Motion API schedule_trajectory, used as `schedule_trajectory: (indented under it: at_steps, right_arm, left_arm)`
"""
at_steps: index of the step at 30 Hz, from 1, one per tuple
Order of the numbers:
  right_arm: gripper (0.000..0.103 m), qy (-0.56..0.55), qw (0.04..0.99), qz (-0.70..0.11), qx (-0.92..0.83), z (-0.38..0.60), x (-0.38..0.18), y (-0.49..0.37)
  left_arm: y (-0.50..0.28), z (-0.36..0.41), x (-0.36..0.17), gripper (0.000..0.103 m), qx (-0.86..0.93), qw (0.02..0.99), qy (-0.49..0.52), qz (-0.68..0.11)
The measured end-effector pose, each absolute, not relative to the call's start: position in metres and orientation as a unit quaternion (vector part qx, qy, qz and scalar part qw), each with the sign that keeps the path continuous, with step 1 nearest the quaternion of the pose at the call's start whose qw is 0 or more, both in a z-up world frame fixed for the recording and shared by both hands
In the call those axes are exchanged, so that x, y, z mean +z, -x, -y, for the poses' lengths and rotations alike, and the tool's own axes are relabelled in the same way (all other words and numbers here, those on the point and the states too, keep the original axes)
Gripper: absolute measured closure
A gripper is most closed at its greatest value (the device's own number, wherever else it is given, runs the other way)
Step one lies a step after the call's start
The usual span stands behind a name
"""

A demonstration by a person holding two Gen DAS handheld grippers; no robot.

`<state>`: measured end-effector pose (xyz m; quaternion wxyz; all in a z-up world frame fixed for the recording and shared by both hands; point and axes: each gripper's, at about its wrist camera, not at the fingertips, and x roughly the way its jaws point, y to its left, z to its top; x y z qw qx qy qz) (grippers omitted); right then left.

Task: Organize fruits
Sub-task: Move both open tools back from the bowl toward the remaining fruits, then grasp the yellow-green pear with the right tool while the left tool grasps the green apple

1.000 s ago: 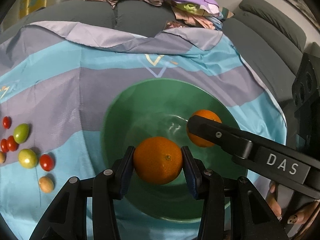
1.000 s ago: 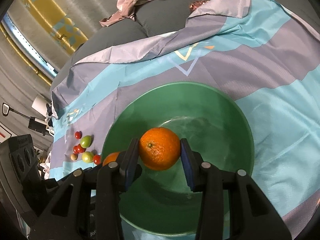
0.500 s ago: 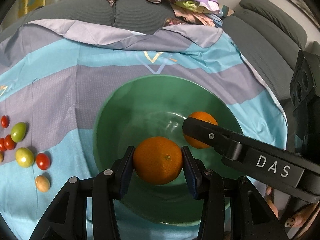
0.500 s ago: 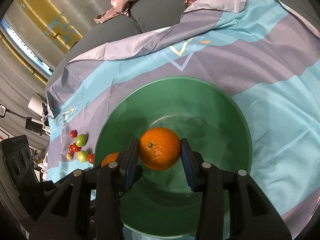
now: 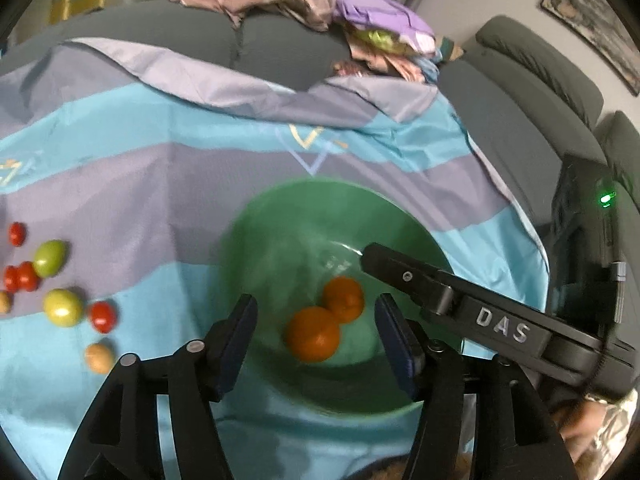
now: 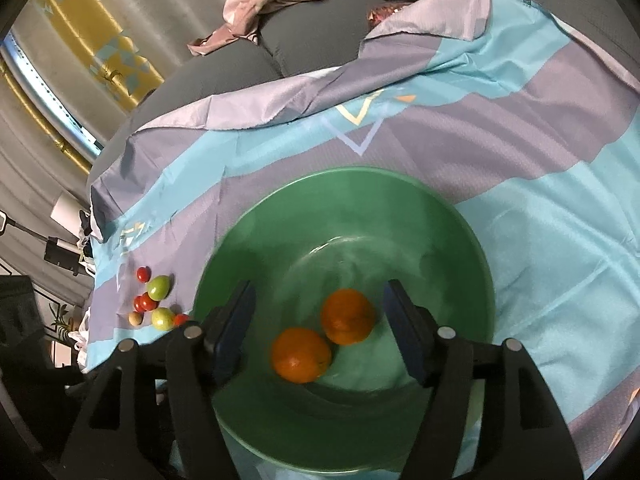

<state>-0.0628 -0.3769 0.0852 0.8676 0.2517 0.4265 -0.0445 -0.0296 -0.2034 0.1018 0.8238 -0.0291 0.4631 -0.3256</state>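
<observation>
A: Oranges, both of them, now lie loose in the bottom of the green bowl [image 6: 460,216]: one orange [image 6: 301,354] nearer the cameras, the second orange [image 6: 347,316] just behind and touching it. Half a second ago each was still clamped between blue pads.

B: Tongs state?

A: Left gripper [image 5: 314,330] spread wide, holding nothing. Right gripper [image 6: 318,326] likewise wide apart, empty, above the bowl.

B: So both releases happened together. Remaining stock?

A: Small fruit on the striped cloth [image 5: 120,184] left of the bowl: two green ones [image 5: 62,307], red cherry tomatoes [image 5: 102,317], a tan one [image 5: 98,357]. None are in the bowl.

B: Judgement: orange step complete; small fruit likely come next.
</observation>
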Motion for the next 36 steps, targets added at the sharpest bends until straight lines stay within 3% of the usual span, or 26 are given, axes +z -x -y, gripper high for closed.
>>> schedule_trajectory:
  at_steps: [13, 18, 28, 36]
  right_arm:
    - [0.035, -0.171, 0.900, -0.402, 0.004, 0.301, 0.112, 0.050]
    - [0.035, -0.147, 0.896, -0.416, 0.047, 0.264, 0.110, 0.034]
    - [0.040, -0.074, 0.854, -0.493, 0.152, 0.170, 0.074, -0.023]
    - [0.044, 0.005, 0.837, -0.515, 0.185, 0.132, 0.043, -0.057]
  left_arm:
    - [0.002, 0.021, 0.117, 0.036, -0.146, 0.883, 0.031, -0.444]
    - [-0.019, -0.034, 0.091, 0.036, -0.120, 0.873, 0.110, -0.460]
    - [-0.057, -0.029, 0.077, 0.036, -0.141, 0.847, 0.115, -0.499]
    - [-0.113, 0.000, 0.059, 0.042, -0.185, 0.817, 0.089, -0.540]
